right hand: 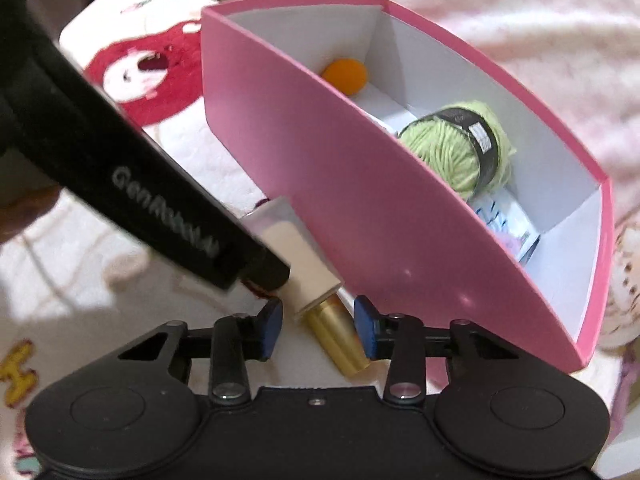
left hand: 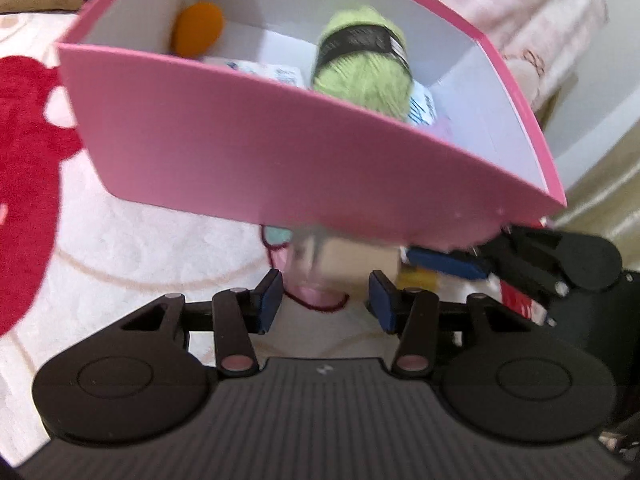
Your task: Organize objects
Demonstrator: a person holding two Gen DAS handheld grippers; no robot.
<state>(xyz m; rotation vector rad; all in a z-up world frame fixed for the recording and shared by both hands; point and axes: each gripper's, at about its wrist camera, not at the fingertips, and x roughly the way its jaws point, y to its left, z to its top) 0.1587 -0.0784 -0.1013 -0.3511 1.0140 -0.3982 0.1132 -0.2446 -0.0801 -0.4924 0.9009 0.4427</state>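
I take the pink box [right hand: 360, 208] as my landmark: it sits on the printed blanket [right hand: 168, 148] and already contains an orange ball [right hand: 346, 74] at its far end, a green yarn skein [right hand: 460, 148] in the middle and a white printed packet [right hand: 504, 216] at the near end. Just outside its near wall lies the perfume bottle [right hand: 320, 276], clear body, gold cap toward me. My right gripper [right hand: 319, 330] brackets that cap, jaws parted narrowly and not yet pinching. My left gripper [left hand: 326, 300] hovers at the bottle's glass end, jaws spread, gripping nothing (that view is blurred). I judge this the pick-up step: next I must close on the cap, lift clear of the wall, and lower the bottle into the box.
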